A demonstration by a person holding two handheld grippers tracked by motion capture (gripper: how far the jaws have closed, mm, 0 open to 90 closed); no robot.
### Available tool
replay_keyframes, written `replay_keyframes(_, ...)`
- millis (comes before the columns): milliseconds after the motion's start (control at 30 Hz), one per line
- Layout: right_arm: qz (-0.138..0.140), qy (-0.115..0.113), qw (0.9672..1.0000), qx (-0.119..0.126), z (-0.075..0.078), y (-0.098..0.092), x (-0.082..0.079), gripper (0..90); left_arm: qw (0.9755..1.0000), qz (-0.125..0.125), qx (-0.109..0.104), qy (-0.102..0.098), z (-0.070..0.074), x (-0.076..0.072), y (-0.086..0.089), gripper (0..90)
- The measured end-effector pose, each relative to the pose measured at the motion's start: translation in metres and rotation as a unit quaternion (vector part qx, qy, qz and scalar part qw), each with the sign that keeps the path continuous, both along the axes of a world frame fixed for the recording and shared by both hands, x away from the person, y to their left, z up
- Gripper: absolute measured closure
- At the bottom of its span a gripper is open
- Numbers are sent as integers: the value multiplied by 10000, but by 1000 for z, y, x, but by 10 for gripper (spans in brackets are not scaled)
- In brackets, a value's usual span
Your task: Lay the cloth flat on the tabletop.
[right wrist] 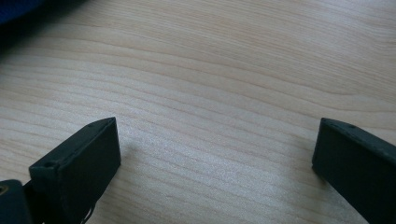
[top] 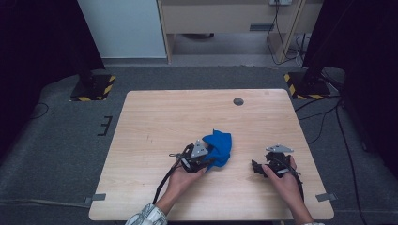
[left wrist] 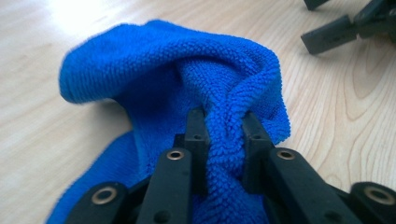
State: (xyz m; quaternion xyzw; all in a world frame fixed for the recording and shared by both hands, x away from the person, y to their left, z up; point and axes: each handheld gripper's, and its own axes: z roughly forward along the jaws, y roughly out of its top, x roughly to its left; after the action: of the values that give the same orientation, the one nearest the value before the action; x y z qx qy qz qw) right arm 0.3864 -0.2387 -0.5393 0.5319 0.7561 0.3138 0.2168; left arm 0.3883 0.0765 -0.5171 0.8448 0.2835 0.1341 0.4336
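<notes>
A crumpled blue terry cloth [top: 221, 143] [left wrist: 163, 70] lies near the middle of the wooden table [top: 159, 112]. My left gripper [top: 212, 161] [left wrist: 223, 115] is at its near edge, shut on a bunched fold of the cloth that fills the narrow gap between the jaws. My right gripper [top: 258, 168] [right wrist: 215, 140] rests low over bare wood to the right of the cloth, jaws wide open with nothing between them. Its black jaws [left wrist: 345, 28] also appear beyond the cloth in the left gripper view.
A small grey round cap [top: 238, 101] is set into the table near its far edge. Tape marks [top: 96, 197] sit at the near corners. Stands with yellow-black striped bases [top: 94, 86] flank the table on the floor.
</notes>
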Motion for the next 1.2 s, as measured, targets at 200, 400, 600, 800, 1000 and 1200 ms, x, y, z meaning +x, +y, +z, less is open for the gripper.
replay_keyframes(200,3,0,10000,5,0,0,0,13,9998,169,-26,91,-3,-2,-2,462)
replay_keyframes(400,158,98,9998,-24,3,-2,1,61,9993,256,-253,118,7,-6,5,248)
replay_keyframes(600,348,-315,9988,159,16,-2,-2,169,9988,283,-409,-2,21,-13,19,202)
replay_keyframes(800,742,-674,9944,336,34,12,-6,347,9979,425,-466,-133,30,-19,45,221)
replay_keyframes(1000,1088,-581,9912,474,50,32,-3,519,9957,754,-500,-193,34,-22,76,298)
replay_keyframes(1200,1481,-563,9867,376,64,61,5,643,9947,938,-359,-220,34,-28,97,406)
